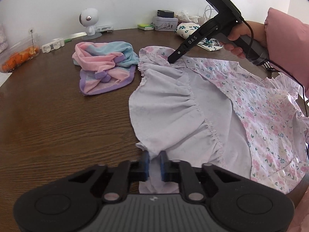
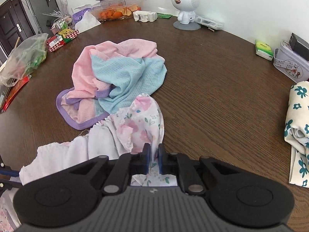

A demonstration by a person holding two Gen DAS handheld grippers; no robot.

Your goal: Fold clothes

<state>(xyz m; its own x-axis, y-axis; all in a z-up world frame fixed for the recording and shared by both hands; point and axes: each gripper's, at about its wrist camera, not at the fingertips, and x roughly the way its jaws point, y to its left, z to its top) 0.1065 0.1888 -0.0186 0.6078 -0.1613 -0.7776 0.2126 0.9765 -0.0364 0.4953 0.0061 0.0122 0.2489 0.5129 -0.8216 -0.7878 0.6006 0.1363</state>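
Left gripper (image 1: 154, 161) and right gripper (image 2: 154, 154) each clamped on floral garment (image 1: 260, 104); right view alone shows plastic bag (image 2: 25, 58).

Left claw (image 1: 154, 159) clamped shut, angled downward; right claw (image 2: 154, 154) likewise, hand (image 1: 245, 38) gripping handle.

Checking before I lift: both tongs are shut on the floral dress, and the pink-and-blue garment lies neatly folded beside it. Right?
Not quite. Both the left tongs and right tongs do grip the floral dress, but the right wrist view shows the pink-and-blue garment crumpled, not folded.
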